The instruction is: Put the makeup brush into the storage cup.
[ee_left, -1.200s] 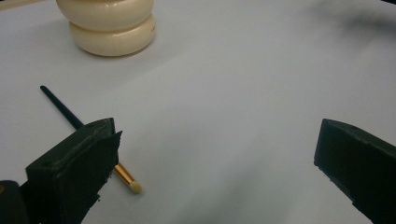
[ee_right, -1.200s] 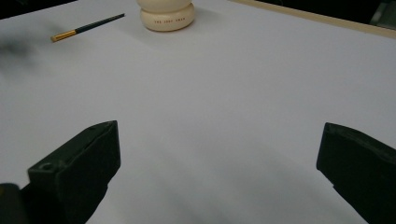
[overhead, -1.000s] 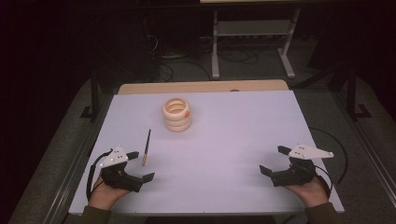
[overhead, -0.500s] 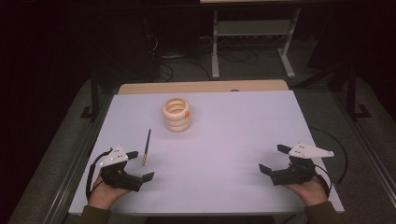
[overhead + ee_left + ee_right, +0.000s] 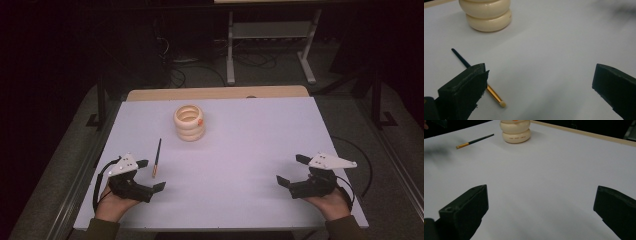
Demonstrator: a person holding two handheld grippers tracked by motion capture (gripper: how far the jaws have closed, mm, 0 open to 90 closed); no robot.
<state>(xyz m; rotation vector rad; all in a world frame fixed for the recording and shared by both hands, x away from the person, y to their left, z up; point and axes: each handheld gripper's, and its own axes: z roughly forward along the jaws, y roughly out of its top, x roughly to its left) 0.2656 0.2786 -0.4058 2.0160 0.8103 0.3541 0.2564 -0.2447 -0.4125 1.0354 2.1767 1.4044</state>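
Left gripper [image 5: 148, 175] rests low at the near-left of the white-topped bench [image 5: 260, 135], jaws spread wide, nothing between them. A thin paintbrush with dark handle, gold ferrule and pale tip [image 5: 156, 158] lies flat just beside it; in the left gripper view the ferrule passes behind the left-hand jaw, contact cannot be told. Right gripper [image 5: 292, 170] at near-right, likewise released and empty. A cream ceramic holder of stacked rings [image 5: 189, 122] stands upright farther back.
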